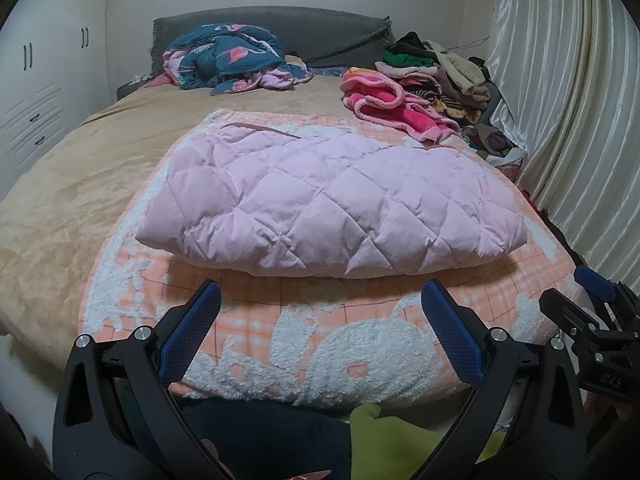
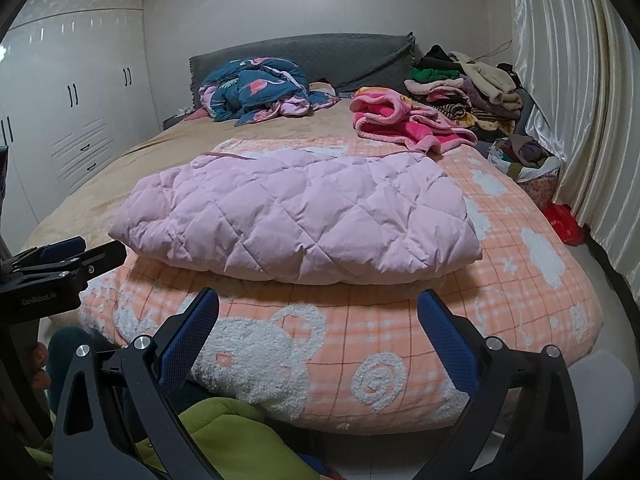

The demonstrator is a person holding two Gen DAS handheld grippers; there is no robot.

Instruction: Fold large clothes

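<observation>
One pink quilted jacket (image 1: pixel 320 196) lies folded into a single thick bundle on the orange-and-white bear-pattern blanket (image 1: pixel 304 336), which is spread over the near part of the bed. The tan bedsheet (image 1: pixel 80 184) shows bare to the left of the blanket. The jacket sits near the blanket's middle, its folded edge toward the foot of the bed.

Two grippers, both empty. The left gripper (image 1: pixel 320 320) hovers off the foot of the bed with its blue pads (image 1: pixel 188 336) spread wide, nothing between them, short of the jacket. The right gripper (image 2: pixel 318 328) is likewise spread wide, pads (image 2: pixel 448 344) apart, holding nothing, also short of the jacket. The two are side by side: each appears at the edge of the other's view.

Other counts: one dark blue flamingo-print quilt (image 1: pixel 228 60) crumpled against one grey headboard (image 1: pixel 320 32); one pink fleece garment (image 1: pixel 392 104) heaped at the far right of the bed; one stack of folded clothes (image 1: pixel 444 76) behind it, pieces too many to count. One red bag (image 2: pixel 564 224) on the floor by the pale curtain (image 2: pixel 572 120). One white wardrobe (image 2: pixel 76 92) on the left wall. A green cushion (image 2: pixel 224 428) lies below the bed edge.

Writing: "GenRobot.AI" on the left gripper's body in the right wrist view; letters on the right gripper's body in the left wrist view are not legible.
</observation>
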